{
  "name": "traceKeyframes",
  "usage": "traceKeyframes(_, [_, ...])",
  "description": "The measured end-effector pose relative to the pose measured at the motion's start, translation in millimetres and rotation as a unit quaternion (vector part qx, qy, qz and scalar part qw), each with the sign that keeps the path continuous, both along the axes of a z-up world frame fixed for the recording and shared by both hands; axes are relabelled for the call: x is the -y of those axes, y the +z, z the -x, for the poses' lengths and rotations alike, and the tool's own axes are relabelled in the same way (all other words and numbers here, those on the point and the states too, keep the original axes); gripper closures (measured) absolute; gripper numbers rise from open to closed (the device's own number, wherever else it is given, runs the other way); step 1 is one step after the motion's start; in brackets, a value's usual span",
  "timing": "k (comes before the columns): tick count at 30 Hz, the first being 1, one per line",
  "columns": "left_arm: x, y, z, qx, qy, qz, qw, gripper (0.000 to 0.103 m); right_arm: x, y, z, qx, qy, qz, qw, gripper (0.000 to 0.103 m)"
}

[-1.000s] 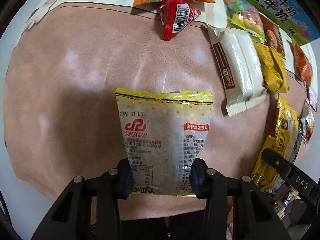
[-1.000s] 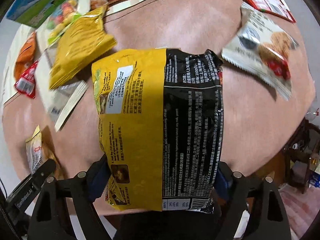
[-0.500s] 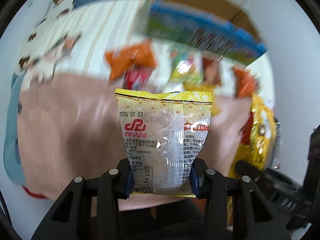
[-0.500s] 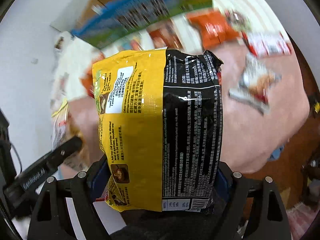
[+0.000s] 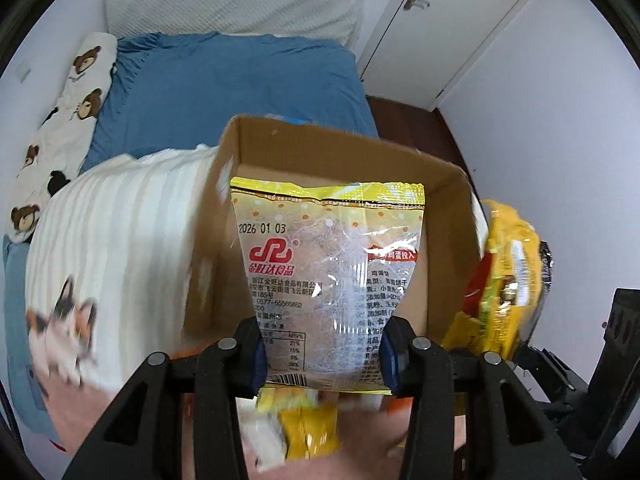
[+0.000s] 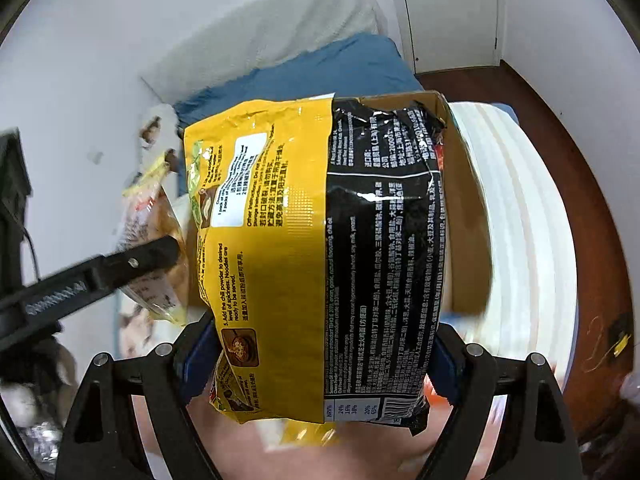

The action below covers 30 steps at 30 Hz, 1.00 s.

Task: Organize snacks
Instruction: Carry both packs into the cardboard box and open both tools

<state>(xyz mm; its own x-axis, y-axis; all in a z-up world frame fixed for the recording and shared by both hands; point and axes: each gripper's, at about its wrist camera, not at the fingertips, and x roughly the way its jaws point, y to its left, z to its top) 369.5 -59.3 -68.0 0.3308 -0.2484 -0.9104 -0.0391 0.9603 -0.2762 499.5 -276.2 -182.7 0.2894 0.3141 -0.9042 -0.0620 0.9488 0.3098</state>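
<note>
A bedroom at home, from where I'm steering.

I see a bed (image 5: 240,80) with a blue sheet at 12 o'clock, a teddy-bear print pillow (image 5: 76,80) at 10, a white door (image 5: 448,20) with a handle at 1, and dark wooden floor (image 6: 560,120) beside it.

The clear pouch (image 5: 328,280) with a yellow dotted top seam, a red logo and the date 2026 01 03 stands upright in front of the open cardboard box (image 5: 400,168). The noodle pack (image 6: 320,260), half yellow and half black with printed text, is also upright before the box (image 6: 468,216). More yellow packets (image 5: 308,432) lie blurred below.
</note>
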Motion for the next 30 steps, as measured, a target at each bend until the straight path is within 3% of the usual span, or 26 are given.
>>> traceKeyframes(4, [6.4,-39.6,-71.5,-0.038,-0.008,-0.021,0.9990,0.062,3.3,-49.4,-78.9,-0.043,0.006,0.024,0.999,0.015])
traceKeyframes(8, [12.6,-77.3,-109.0,-0.078,-0.017,-0.026,0.9965,0.062,6.0,-93.2,-130.9,-0.071,0.014,0.047,0.996,0.015])
traceKeyframes(14, [20.4,-122.7,-139.9,-0.121,-0.035,-0.047,0.9909,0.062,13.4,-151.9,-182.3,-0.101,0.025,0.071,0.992,0.015])
traceKeyframes(19, [27.3,-135.1,-149.1,-0.135,-0.045,-0.063,0.9878,0.062,24.6,-192.7,-216.7,-0.128,0.033,0.087,0.987,0.013])
traceKeyframes(20, [26.3,-136.5,-149.7,-0.131,-0.044,-0.064,0.9883,0.058,24.5,-204.0,-219.8,-0.131,0.037,0.091,0.986,0.011])
traceKeyframes(22, [23.8,-137.7,-148.8,-0.127,-0.044,-0.056,0.9894,0.036,28.6,-213.8,-232.7,-0.139,0.041,0.086,0.986,0.007])
traceKeyframes(23, [23.8,-136.1,-148.2,-0.124,-0.047,-0.055,0.9896,0.014,29.6,-216.0,-236.7,-0.141,0.041,0.080,0.986,0.007])
traceKeyframes(27, [18.5,-128.2,-144.9,-0.112,-0.049,-0.066,0.9903,0.006,44.8,-231.6,-254.8,-0.139,0.041,0.072,0.987,0.005])
traceKeyframes(30, [13.9,-119.7,-143.8,-0.105,-0.045,-0.060,0.9916,0.006,41.7,-217.7,-245.6,-0.132,0.038,0.071,0.988,0.004])
